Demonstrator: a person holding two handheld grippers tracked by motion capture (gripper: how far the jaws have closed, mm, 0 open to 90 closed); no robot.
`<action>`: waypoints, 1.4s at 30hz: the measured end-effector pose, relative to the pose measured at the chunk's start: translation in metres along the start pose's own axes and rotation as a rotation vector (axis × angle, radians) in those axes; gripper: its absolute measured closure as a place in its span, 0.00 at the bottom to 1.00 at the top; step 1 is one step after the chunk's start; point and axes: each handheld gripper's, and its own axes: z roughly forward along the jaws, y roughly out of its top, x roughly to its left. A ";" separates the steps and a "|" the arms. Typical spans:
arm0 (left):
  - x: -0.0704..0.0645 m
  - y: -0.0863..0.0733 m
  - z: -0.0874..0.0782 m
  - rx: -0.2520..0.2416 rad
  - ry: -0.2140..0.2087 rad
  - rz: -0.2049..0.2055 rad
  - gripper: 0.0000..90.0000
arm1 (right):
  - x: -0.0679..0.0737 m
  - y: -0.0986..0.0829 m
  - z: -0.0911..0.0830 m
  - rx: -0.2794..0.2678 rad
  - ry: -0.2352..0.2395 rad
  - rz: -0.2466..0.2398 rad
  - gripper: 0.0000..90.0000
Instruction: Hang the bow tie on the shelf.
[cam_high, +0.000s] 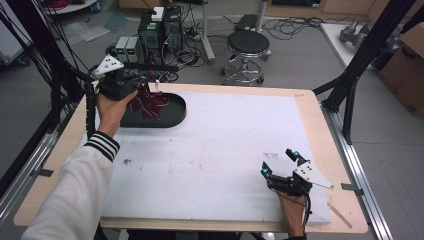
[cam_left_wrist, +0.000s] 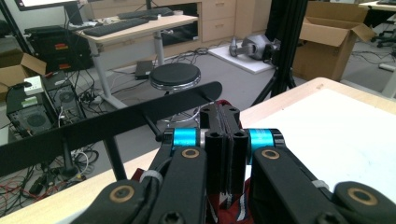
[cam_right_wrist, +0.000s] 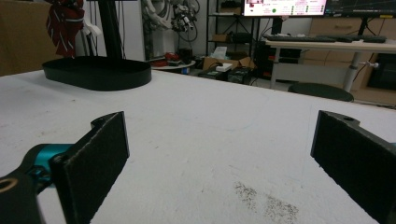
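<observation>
Cloth (cam_high: 151, 103) hung in the left gripper (cam_high: 140, 82), directly above the black oval base (cam_high: 175, 119) of the stand, at the base's near-left side. The left jaws stood pressed together on a fold of it; in the left gripper view the pads met with fabric pinched between them. The stand's bar (cam_left_wrist: 140, 116) ran level just beyond the jaw tips, above the base.

Step in hand, as judged: draping the cloth over the bar.

1. The pinch should have been carried above the bar before any forward travel, so that the hanging folds cleared it rather than pushing against it.
2. The cloth should have been laid across the bar with roughly equal lengths on both sides; an uneven drape would likely slide off toward the base.
3. The jaws should have parted only once the bar bore the weight.
4. The stand looked light. A sideways pull on the bar could tip it.

The right gripper (cam_high: 280, 162) rested on the white table (cam_high: 220, 150), well away from the base toward the near-right corner, its jaws wide apart and holding nothing. It was free to steady the base if needed.

The cloth was dark red with thin pale and dark stripes (cam_right_wrist: 63, 21). It was soft, bunched into loose folds, and limp below the pinch. Its full length could not be told.
</observation>
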 end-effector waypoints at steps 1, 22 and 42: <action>0.000 0.001 0.001 0.004 0.001 0.003 0.99 | 0.000 0.000 0.000 0.000 -0.001 0.002 0.04; 0.019 0.001 0.024 0.023 0.053 -0.030 0.99 | 0.000 0.000 0.000 -0.003 0.005 0.005 0.04; 0.035 -0.002 0.047 0.060 0.081 -0.025 0.99 | 0.000 0.000 0.000 0.001 0.004 0.013 0.04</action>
